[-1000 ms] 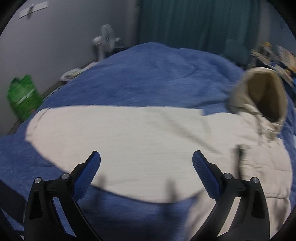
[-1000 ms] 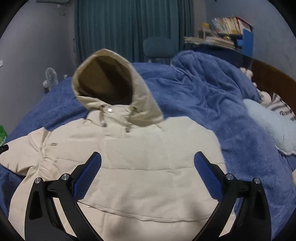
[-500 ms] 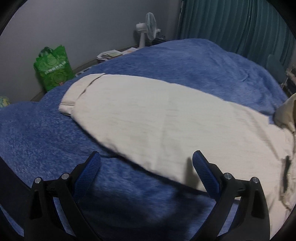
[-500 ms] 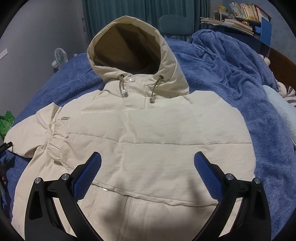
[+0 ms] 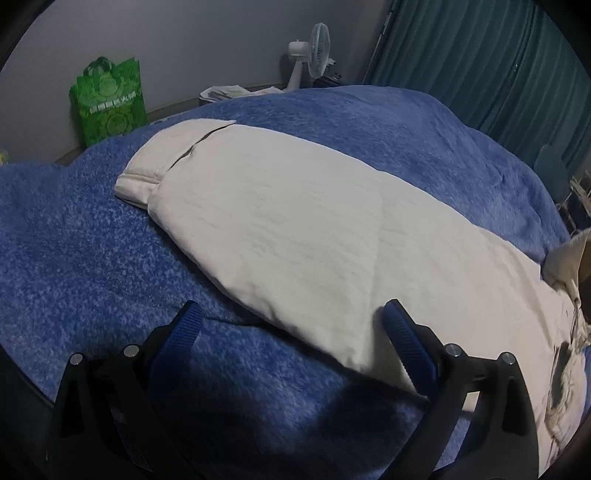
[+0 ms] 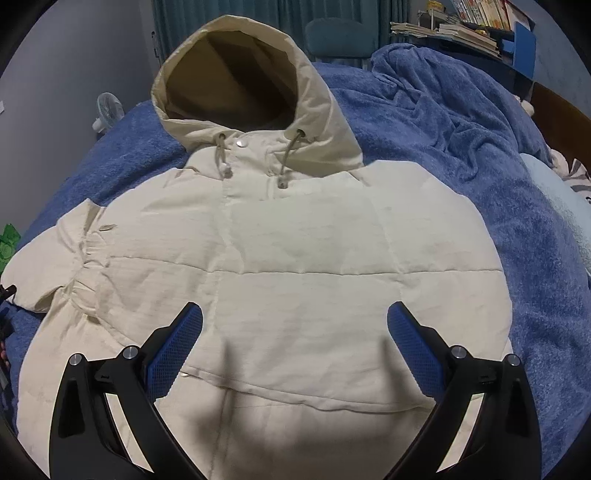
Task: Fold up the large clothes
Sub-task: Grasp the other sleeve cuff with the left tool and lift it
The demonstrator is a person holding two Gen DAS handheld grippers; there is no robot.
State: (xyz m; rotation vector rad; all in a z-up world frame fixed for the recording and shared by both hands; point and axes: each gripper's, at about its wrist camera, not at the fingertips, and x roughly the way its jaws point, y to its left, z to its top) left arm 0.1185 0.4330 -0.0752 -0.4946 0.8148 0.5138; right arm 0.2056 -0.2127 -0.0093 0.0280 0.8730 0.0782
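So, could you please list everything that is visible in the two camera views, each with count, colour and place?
jacket: one, cream, hooded, flat on the bed
sleeve: one, cream, stretched out over the blanket
blanket: one, blue, covering the bed
bag: one, green, by the wall
fan: one, white, beside the curtain
curtain: one, teal, behind the bed
chair: one, teal, behind the hood
books: several, mixed colours, on a shelf at upper right
left gripper: one, black with blue pads, open, over the sleeve edge
right gripper: one, same colours, open, over the jacket body
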